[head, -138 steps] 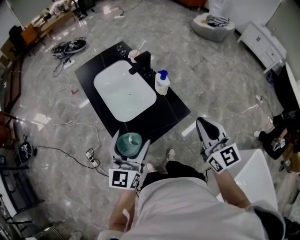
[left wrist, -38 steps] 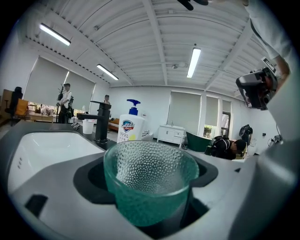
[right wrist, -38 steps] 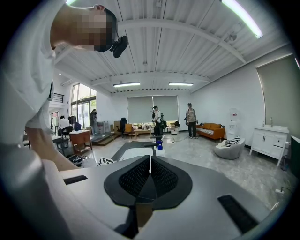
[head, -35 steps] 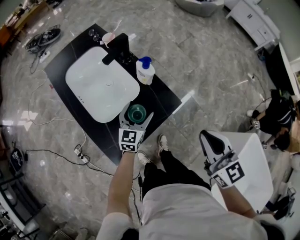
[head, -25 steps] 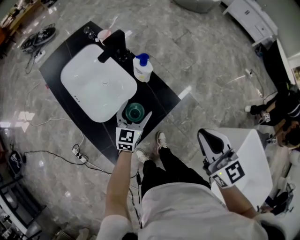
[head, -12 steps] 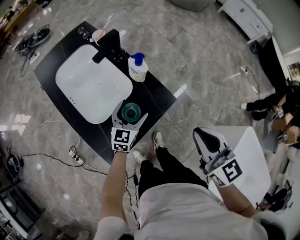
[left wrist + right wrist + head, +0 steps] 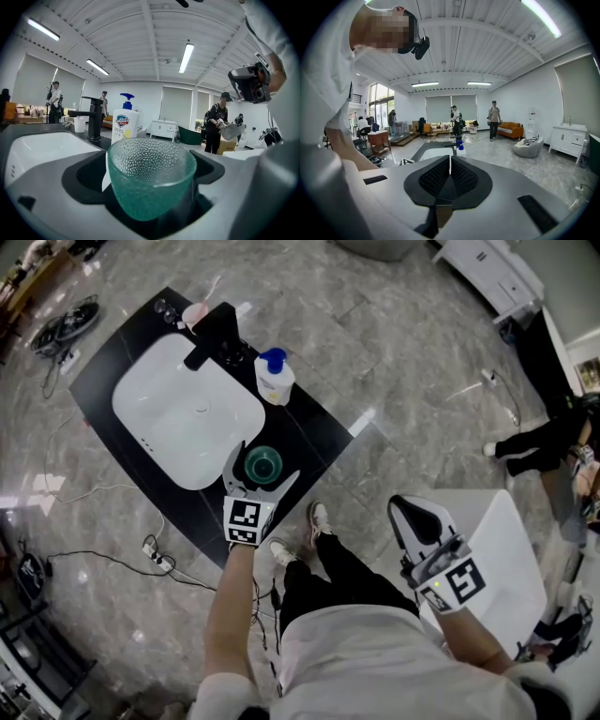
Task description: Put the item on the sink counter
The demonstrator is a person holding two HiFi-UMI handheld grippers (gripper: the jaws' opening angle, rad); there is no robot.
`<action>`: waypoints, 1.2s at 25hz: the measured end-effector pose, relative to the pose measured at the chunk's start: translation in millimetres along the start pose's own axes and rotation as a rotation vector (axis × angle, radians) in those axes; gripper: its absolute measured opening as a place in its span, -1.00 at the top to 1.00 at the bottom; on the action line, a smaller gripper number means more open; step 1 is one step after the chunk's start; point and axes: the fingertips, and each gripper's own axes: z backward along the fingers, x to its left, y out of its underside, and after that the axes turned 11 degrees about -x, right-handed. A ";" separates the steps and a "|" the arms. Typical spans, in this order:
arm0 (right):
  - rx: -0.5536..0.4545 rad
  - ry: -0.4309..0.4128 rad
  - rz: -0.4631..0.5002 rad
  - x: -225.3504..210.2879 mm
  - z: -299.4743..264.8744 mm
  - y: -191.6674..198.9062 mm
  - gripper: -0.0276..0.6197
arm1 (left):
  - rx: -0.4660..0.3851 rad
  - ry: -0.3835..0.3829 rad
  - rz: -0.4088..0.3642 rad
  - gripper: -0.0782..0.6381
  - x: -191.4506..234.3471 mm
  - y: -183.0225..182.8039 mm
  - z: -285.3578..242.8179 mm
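A green dimpled glass cup [image 7: 263, 464] stands upright on the black sink counter [image 7: 314, 432], just right of the white basin [image 7: 183, 409]. My left gripper [image 7: 262, 468] reaches over the counter's near edge with the cup [image 7: 150, 176] between its jaws. The jaws have just been opening; a gap shows beside the cup on the left, and the left gripper [image 7: 151, 185] is open. My right gripper [image 7: 419, 514] hangs off to the right over a white table, away from the counter. In its own view the right gripper [image 7: 450, 169] is shut, pads together with nothing between them.
A soap pump bottle [image 7: 273, 377] stands on the counter behind the cup, next to a black faucet [image 7: 212, 334] and a pink cup [image 7: 194, 313]. Cables and a power strip [image 7: 155, 547] lie on the floor at left. A white table [image 7: 511, 568] is at right.
The left gripper's jaws have spread wider around the cup over the last half second. The cup stays put on the counter. The right gripper has not moved.
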 end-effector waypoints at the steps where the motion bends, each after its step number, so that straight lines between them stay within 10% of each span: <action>1: -0.001 -0.002 0.001 0.5 0.2 -0.2 0.80 | 0.001 -0.001 -0.005 -0.72 0.0 -0.9 1.1; 30: -0.108 -0.253 -0.008 48.4 -45.2 -33.1 0.80 | -0.032 -0.216 -0.031 -0.72 19.7 -56.2 102.1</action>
